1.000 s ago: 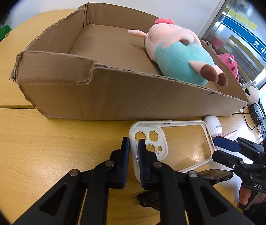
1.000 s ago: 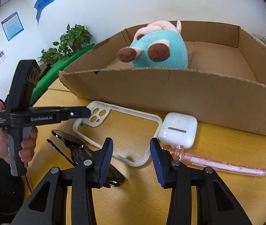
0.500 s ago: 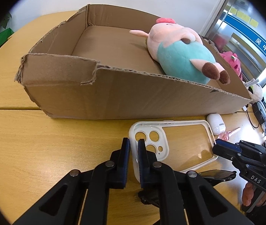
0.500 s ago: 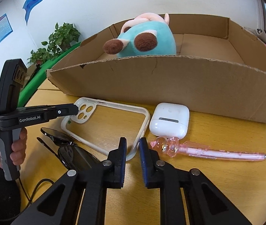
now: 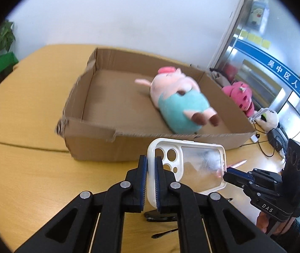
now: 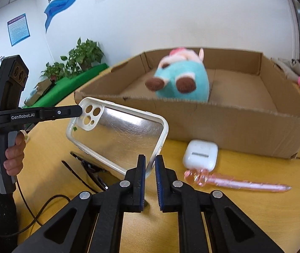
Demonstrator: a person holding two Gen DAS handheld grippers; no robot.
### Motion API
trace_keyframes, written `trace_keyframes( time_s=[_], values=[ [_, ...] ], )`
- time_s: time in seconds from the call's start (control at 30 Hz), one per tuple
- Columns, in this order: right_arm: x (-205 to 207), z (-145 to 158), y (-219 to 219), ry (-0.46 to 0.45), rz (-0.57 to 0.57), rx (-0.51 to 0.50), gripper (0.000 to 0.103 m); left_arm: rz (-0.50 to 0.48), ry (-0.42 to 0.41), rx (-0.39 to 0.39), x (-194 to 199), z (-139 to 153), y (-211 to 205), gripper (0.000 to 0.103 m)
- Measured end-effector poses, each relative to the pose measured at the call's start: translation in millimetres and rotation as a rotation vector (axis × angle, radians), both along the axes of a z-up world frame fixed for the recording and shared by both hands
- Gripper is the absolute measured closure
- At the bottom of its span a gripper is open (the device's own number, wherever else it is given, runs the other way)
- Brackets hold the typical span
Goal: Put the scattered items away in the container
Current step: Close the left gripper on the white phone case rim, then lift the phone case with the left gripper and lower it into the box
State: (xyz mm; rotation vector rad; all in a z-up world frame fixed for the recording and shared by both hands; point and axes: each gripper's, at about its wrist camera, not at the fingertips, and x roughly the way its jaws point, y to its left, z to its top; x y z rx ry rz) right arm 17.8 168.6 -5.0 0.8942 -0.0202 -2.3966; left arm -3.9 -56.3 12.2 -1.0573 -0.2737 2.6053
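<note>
The clear phone case (image 5: 192, 168) is hanging tilted above the wooden table (image 5: 23, 179), just in front of the cardboard box (image 5: 99, 147), where a plush pig (image 5: 177, 103) is lying. I am clamping its camera end in my left gripper (image 5: 150, 181) and pinching its opposite corner in my right gripper (image 6: 150, 177). An earbud case (image 6: 200, 154), a pink pen (image 6: 234, 181) and black sunglasses (image 6: 90, 166) are lying on the table beneath.

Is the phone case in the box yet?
Not yet. The phone case hangs outside the box, pinched at opposite ends by the left hand-held gripper and right hand-held gripper.
</note>
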Motion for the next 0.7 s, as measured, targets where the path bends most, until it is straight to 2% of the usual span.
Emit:
trace_keyframes(
  time_s=[0.27,0.47,0.6,0.7],
  values=[
    [-5.5,41.4,14.6,0.110,-0.039,-0.064,0.095,-0.001,0.052,0.012,-11.3,32.5,12.5,0.097],
    [-24.8,99.2,13.4,0.243,-0.059,-0.049,0.096,0.021,0.118,-0.030,-42.4,75.9,25.5,0.097],
    [-43.5,137.6,21.6,0.308,-0.073,-0.094,0.096,0.046,0.143,0.018,-67.0,98.0,27.0,0.097],
    [-58.8,153.5,25.0,0.334,-0.091,-0.118,0.096,0.086,0.158,0.069,-79.7,106.1,27.9,0.097]
  ],
)
